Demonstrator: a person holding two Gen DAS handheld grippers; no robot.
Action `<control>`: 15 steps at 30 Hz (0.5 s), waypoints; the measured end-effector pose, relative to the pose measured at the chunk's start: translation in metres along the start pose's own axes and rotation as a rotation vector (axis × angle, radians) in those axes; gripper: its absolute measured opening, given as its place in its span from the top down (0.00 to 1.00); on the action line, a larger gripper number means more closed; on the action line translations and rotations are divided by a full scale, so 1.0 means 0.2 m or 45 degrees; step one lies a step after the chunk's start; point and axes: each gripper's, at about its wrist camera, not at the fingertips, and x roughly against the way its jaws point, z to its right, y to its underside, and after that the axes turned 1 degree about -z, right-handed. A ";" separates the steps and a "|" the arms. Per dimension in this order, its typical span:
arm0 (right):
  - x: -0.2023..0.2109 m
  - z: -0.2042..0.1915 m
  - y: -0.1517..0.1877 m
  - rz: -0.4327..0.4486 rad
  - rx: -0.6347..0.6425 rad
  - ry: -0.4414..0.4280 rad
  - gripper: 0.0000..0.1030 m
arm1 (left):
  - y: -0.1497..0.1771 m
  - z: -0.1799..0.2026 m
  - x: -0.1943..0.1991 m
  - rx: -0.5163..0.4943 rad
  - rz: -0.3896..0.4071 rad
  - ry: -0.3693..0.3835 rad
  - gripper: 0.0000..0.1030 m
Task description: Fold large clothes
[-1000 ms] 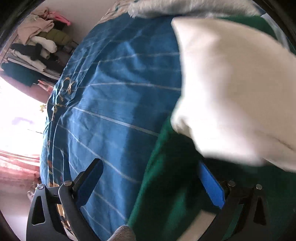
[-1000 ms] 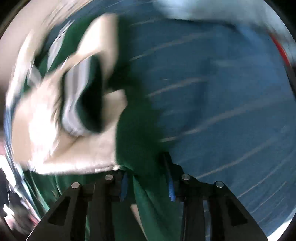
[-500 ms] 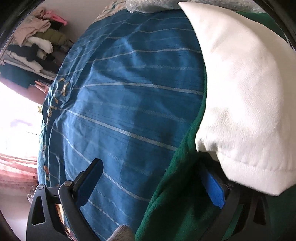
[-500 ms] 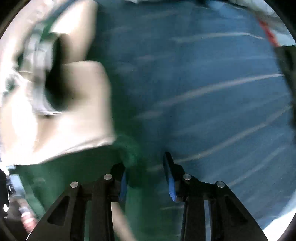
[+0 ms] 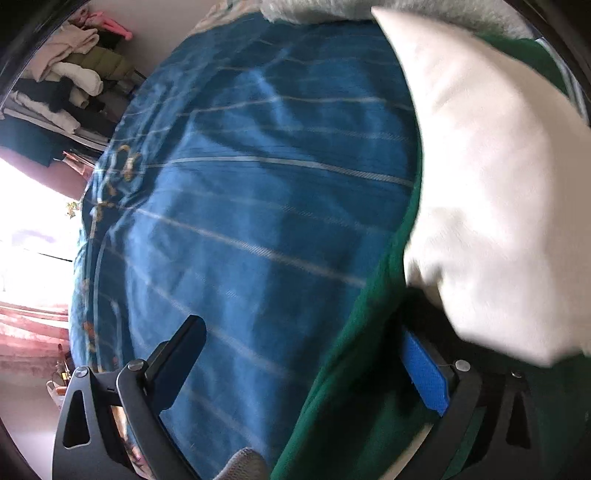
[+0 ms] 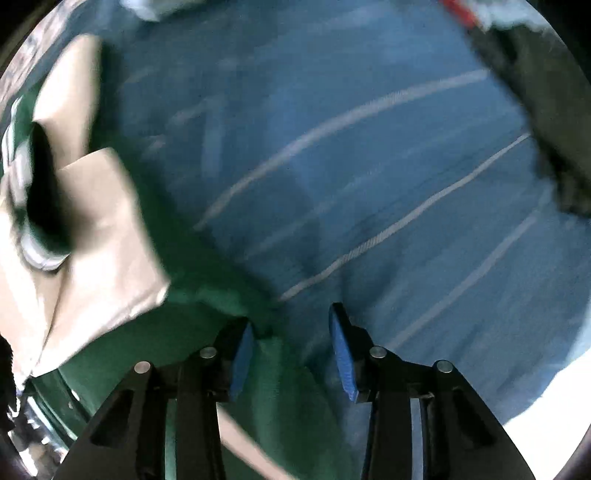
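A green jacket (image 5: 351, 387) with white sleeves (image 5: 480, 184) lies on a blue striped bed cover (image 5: 258, 166). My left gripper (image 5: 301, 328) stands wide open over the jacket's left edge. The green cloth reaches its right finger, and only bed cover lies under the left finger. In the right wrist view the jacket (image 6: 207, 266) fills the lower left, with a pale sleeve panel (image 6: 103, 229) folded across it. My right gripper (image 6: 291, 321) points down at the jacket's right edge. Its pads stand apart, with green cloth lying loose between them near the left pad.
A rack piled with clothes (image 5: 70, 81) stands beyond the bed at the upper left, beside a bright window (image 5: 22, 221). A fluffy pale blanket (image 5: 332, 11) lies at the bed's far end. A dark garment (image 6: 535, 110) sits at the upper right on the bed cover (image 6: 369, 166).
The right gripper's jaws, filled with green cloth a second ago, now stand wider with the cloth slack. The jacket has slid left in its view. In the left view the white sleeve moved right.
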 end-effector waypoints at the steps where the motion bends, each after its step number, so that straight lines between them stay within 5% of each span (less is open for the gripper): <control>1: 0.07 -0.09 0.08 0.021 0.051 -0.033 0.60 | 0.05 -0.02 0.06 -0.012 0.014 0.001 0.00; 4: 0.15 -0.39 0.37 -0.049 0.210 -0.181 0.58 | 0.25 -0.04 0.19 -0.080 0.044 -0.020 0.00; 7: 0.01 -0.70 0.66 -0.260 0.291 -0.364 0.57 | 0.47 -0.02 0.24 -0.148 0.008 -0.004 0.00; 11: -0.28 -0.94 0.91 -0.375 0.299 -0.251 0.57 | 0.71 0.07 0.17 -0.205 -0.095 0.057 0.00; 12: -0.28 -0.91 0.94 -0.321 0.255 -0.220 0.63 | 0.76 0.10 0.12 -0.222 -0.132 0.055 0.00; 13: -0.28 -0.90 0.95 -0.296 0.232 -0.160 0.83 | 0.80 0.11 0.10 -0.225 -0.154 0.068 0.00; 15: -0.25 -0.88 0.96 -0.297 0.113 -0.193 0.88 | 0.84 0.11 0.08 -0.216 -0.174 0.087 0.00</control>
